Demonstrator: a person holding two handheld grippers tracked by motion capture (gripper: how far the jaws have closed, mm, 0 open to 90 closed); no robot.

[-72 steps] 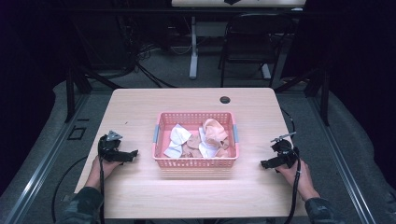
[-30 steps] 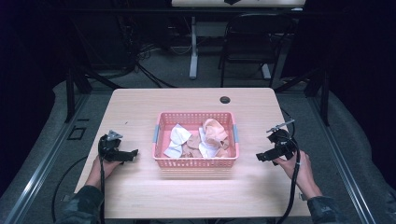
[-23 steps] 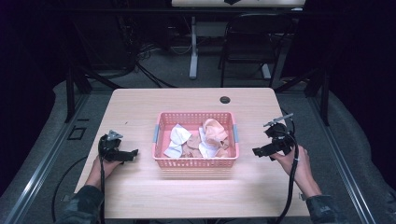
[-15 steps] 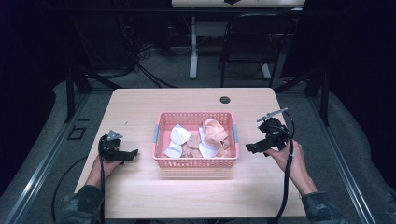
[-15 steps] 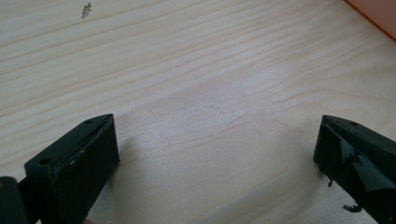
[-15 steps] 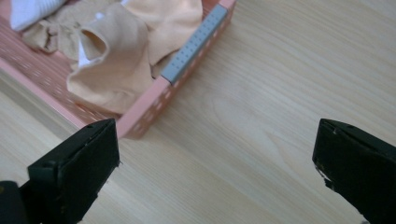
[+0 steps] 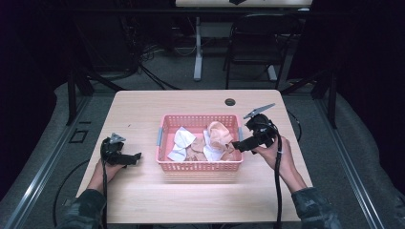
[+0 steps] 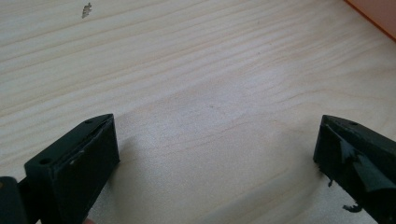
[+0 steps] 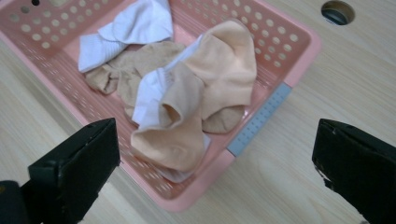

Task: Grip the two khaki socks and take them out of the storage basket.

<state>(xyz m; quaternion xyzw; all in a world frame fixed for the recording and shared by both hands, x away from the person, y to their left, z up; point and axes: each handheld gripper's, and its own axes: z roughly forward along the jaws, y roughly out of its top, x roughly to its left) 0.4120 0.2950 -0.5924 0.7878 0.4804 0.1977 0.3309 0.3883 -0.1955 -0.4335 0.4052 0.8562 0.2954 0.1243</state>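
A pink plastic basket (image 7: 164, 137) (image 9: 299, 51) sits mid-table with a heap of socks in it. A peach sock (image 7: 218, 134) (image 9: 224, 70) lies on top at the right, white socks (image 7: 181, 139) (image 9: 135, 23) at the left, tan ones beneath. My right gripper (image 7: 237, 145) (image 9: 219, 172) hovers open at the basket's right rim, jaws wide apart and pointed at the peach sock, holding nothing. My left gripper (image 7: 135, 157) (image 8: 217, 154) rests open on the bare table left of the basket, with only wood between its jaws.
A round cable hole (image 7: 230, 102) (image 9: 337, 12) lies in the tabletop behind the basket. The wooden table (image 7: 143, 109) has free room around the basket. A chair (image 7: 255, 43) and a table leg (image 7: 197, 52) stand on the floor beyond.
My right gripper has lifted off the table at the right and moved left and forward to the basket's right rim. The left gripper has stayed put.
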